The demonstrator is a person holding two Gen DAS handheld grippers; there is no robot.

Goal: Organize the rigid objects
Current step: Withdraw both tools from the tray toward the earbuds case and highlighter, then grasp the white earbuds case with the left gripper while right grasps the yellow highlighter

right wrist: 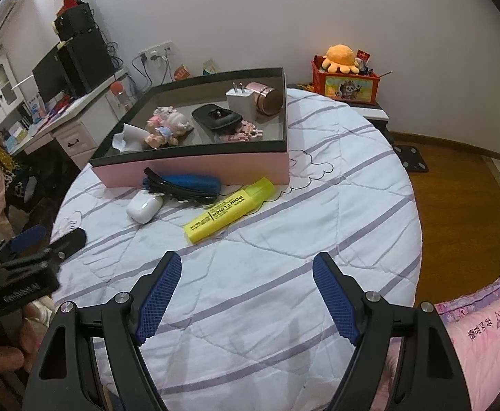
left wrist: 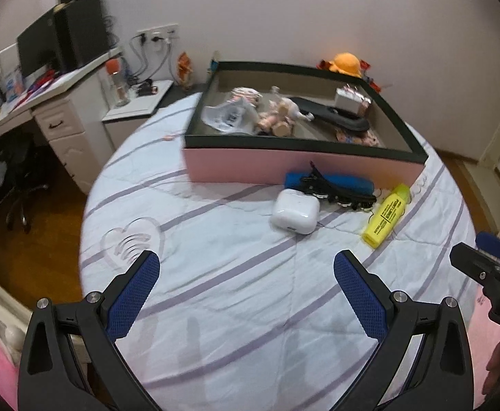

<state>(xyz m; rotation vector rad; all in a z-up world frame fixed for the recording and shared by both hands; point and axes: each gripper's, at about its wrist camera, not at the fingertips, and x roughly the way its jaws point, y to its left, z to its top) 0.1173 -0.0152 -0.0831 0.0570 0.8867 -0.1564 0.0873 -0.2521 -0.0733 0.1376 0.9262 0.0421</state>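
Note:
A pink box [left wrist: 301, 167] [right wrist: 195, 169] with a dark rim stands on the bed and holds figurines, a charger plug, a black case and a pink cylinder. In front of it lie a white earbud case [left wrist: 295, 211] [right wrist: 143, 208], a yellow highlighter [left wrist: 387, 215] [right wrist: 229, 209], a black hair clip [left wrist: 339, 193] [right wrist: 181, 190] and a blue object [left wrist: 349, 182] [right wrist: 195, 181]. My left gripper [left wrist: 246, 267] is open and empty, short of the earbud case. My right gripper [right wrist: 248, 267] is open and empty, short of the highlighter.
The bed has a white quilt with purple stripes [left wrist: 232, 274] [right wrist: 284, 239]. A desk with a monitor [left wrist: 40, 48] [right wrist: 54, 78] stands at the left. A nightstand with a red toy box [right wrist: 345, 84] is at the back right. Wooden floor [right wrist: 455, 198] lies to the right.

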